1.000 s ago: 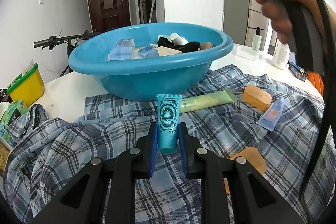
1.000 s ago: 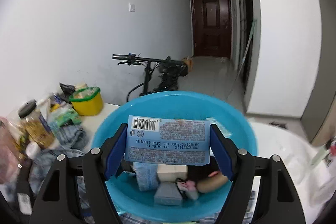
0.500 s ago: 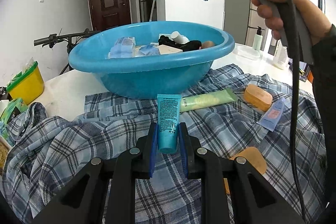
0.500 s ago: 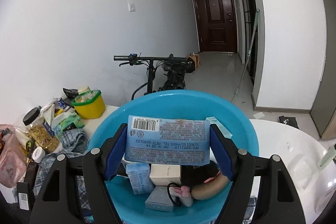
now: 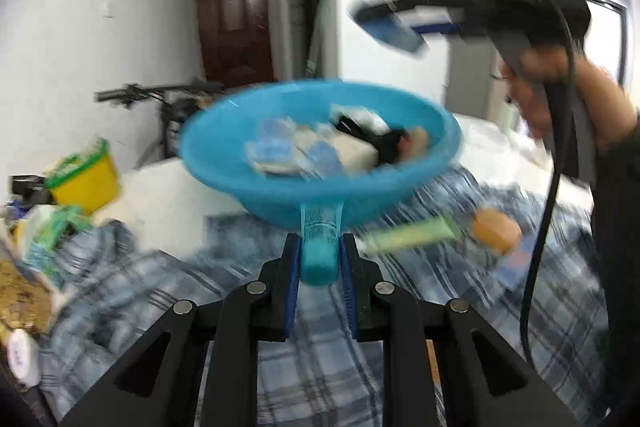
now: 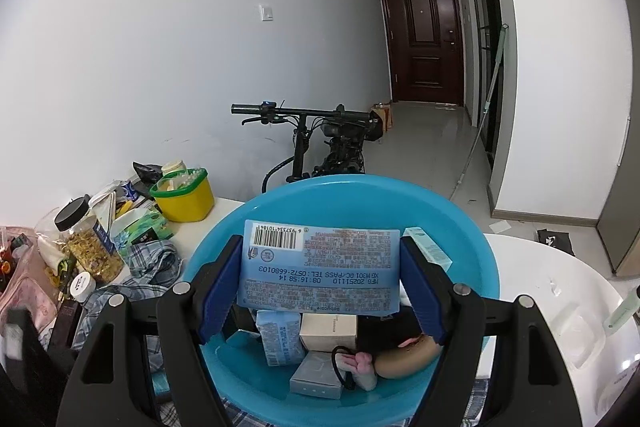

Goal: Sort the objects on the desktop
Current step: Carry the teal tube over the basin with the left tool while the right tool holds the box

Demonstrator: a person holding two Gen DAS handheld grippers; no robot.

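My left gripper [image 5: 319,259] is shut on a teal tube [image 5: 319,251], which hangs lifted above the plaid shirt [image 5: 168,291] and points toward the blue basin [image 5: 280,195]. My right gripper [image 6: 320,273] is shut on a light blue wipes pack [image 6: 320,269], held over the blue basin [image 6: 476,255]. In the left wrist view that right gripper [image 5: 394,29] hovers high above the basin, held by a hand [image 5: 568,99]. The basin holds small boxes, packs, a black item and a beige piece.
On the shirt lie a green tube [image 5: 408,237], an orange soap-like block [image 5: 496,231] and a blue sachet [image 5: 516,261]. A yellow tub [image 6: 184,199], a jar [image 6: 90,247] and clutter sit left of the basin. A bicycle [image 6: 320,143] stands behind the table.
My left gripper has lifted the teal tube off the shirt and risen toward the basin; its view is blurred. The right gripper still holds the wipes pack over the basin, nearly unmoved.
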